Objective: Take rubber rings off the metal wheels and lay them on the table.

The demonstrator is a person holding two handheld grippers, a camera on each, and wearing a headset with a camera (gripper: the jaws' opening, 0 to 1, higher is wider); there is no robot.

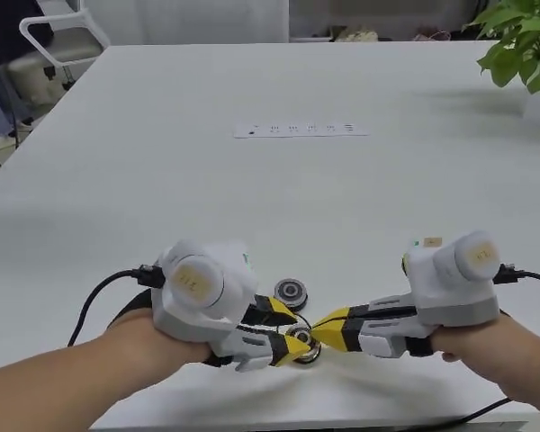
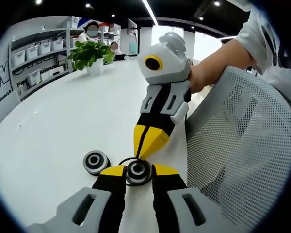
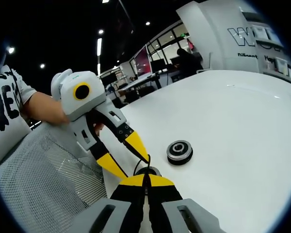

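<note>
A small metal wheel (image 1: pixel 302 346) sits near the table's front edge, and my left gripper (image 1: pixel 292 335) is shut on it from the left. In the left gripper view the wheel (image 2: pixel 138 171) is clamped between my yellow fingertips (image 2: pixel 114 171). My right gripper (image 1: pixel 317 329) comes in from the right, shut on a thin black rubber ring (image 2: pixel 124 161) that loops off the wheel. The right gripper view has the ring (image 3: pixel 138 166) rising from my closed right gripper (image 3: pixel 146 178), with the wheel (image 3: pixel 149 171) mostly hidden behind it. A second wheel (image 1: pixel 291 291) lies flat just beyond.
A white socket strip (image 1: pixel 301 130) lies mid-table and a potted plant (image 1: pixel 522 45) stands at the far right corner. A mesh chair back (image 2: pixel 242 126) stands close behind the table's front edge. White table surface (image 1: pixel 252 198) stretches beyond the wheels.
</note>
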